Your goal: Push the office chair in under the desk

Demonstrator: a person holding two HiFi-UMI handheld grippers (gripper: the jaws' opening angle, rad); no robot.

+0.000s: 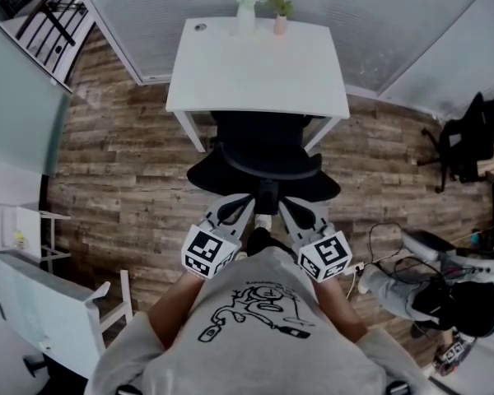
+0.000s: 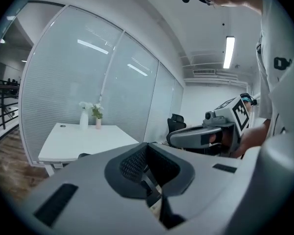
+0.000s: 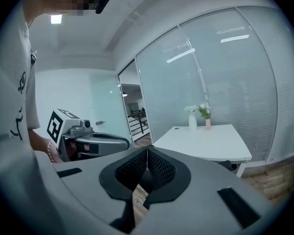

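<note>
Jaws of left gripper [image 2: 146,155] and right gripper [image 3: 147,156] are pressing together, empty. Pushing chair [image 1: 263,167] squarely is looking best for sliding it under desk [image 1: 255,72].

Office chair [image 1: 263,167] dead ahead, seat partly beneath the surface [image 1: 255,72], filling the gap between its legs. Bare floor [image 1: 123,179] open on my left. To my right, cables [image 1: 387,233] and a second chair [image 1: 465,142] crowd the way.

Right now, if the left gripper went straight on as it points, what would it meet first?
Probably the chair, just ahead of the left gripper; the desk lies beyond. Depth is unclear.
</note>
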